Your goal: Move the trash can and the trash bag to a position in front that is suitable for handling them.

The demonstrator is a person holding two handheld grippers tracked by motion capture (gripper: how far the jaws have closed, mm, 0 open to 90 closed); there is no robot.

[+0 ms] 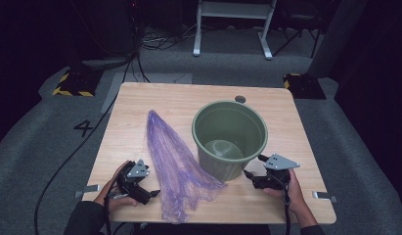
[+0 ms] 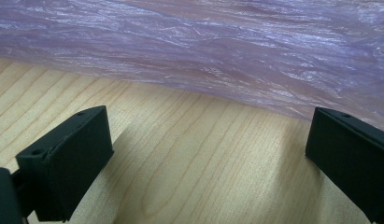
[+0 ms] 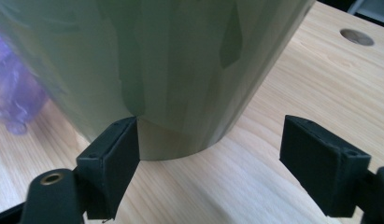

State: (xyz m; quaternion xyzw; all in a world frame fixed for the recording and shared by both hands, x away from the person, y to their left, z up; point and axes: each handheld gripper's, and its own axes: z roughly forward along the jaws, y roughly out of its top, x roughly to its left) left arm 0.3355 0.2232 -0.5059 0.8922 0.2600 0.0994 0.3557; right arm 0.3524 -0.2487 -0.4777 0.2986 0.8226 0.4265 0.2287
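Observation:
A green plastic bucket [image 1: 230, 138] stands upright and empty in the middle of the wooden table [image 1: 140, 105]. A thin purple plastic bag [image 1: 173, 166] lies crumpled flat to its left, reaching the bucket's base. My left gripper [image 1: 152, 194] rests low at the bag's left edge, open, with bare wood between its jaws and the bag [image 2: 217, 51] just ahead. My right gripper [image 1: 252, 169] is open beside the bucket's lower right side. The bucket wall [image 3: 180, 70] looms close in front of its jaws, nothing held.
A small round grommet hole [image 1: 240, 99] sits near the table's far edge behind the bucket. Metal brackets [image 1: 86, 190] stick out at the table's front corners. Cables, a white frame's legs and yellow-black striped bases lie on the grey floor beyond.

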